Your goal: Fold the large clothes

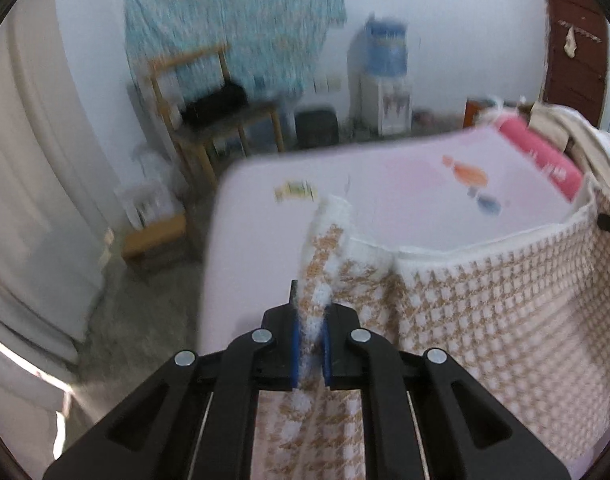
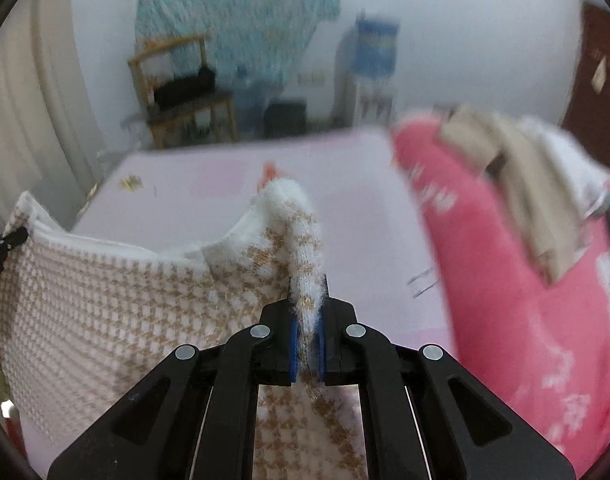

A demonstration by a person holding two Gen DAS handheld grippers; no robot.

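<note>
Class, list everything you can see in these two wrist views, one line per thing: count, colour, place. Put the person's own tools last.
knitted garment: one, tan and white check, held up over the bed by both tongs
bed sheet: one, pale pink, spread over the bed
quilt: one, bright pink with white marks, on the bed's right side
beige clothes: a pile, on the quilt
wooden chair: one, by the far wall, a black item on its seat
patterned cloth: one, turquoise, hanging on the wall
water dispenser: one, white with blue bottle, by the far wall
door: one, dark brown, far right
left tongs: black with blue pads, shut on the garment
right tongs: same, shut on the garment
</note>
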